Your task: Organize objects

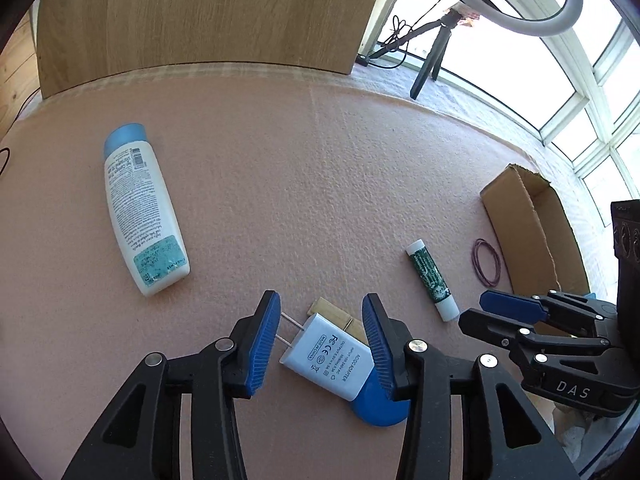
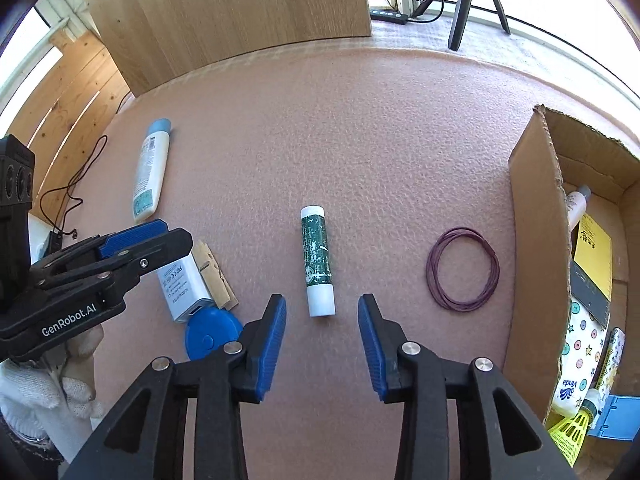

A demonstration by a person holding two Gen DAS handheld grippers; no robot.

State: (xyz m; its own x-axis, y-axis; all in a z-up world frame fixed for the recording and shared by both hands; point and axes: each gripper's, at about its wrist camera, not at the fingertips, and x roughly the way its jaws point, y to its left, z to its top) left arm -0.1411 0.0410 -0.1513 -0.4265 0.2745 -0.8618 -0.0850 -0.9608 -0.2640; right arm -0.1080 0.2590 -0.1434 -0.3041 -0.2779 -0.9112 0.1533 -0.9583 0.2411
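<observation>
My left gripper (image 1: 320,320) is open, its blue pads either side of a white power adapter (image 1: 330,358) that lies on a blue round disc (image 1: 378,406) and a wooden clothespin (image 1: 340,318). The pads do not touch it. My right gripper (image 2: 322,324) is open and empty, just short of a green and white tube (image 2: 317,260) lying on the pink mat. The tube also shows in the left wrist view (image 1: 431,278). A purple wire ring (image 2: 463,269) lies to its right. A white bottle with a blue cap (image 1: 142,210) lies at the left.
An open cardboard box (image 2: 536,240) at the right holds a small bottle, a yellow packet, tissues and a shuttlecock. A wooden panel (image 1: 208,12) stands at the back. A tripod (image 2: 466,4) with a ring light stands by the window. A black cable (image 2: 68,188) lies at the left.
</observation>
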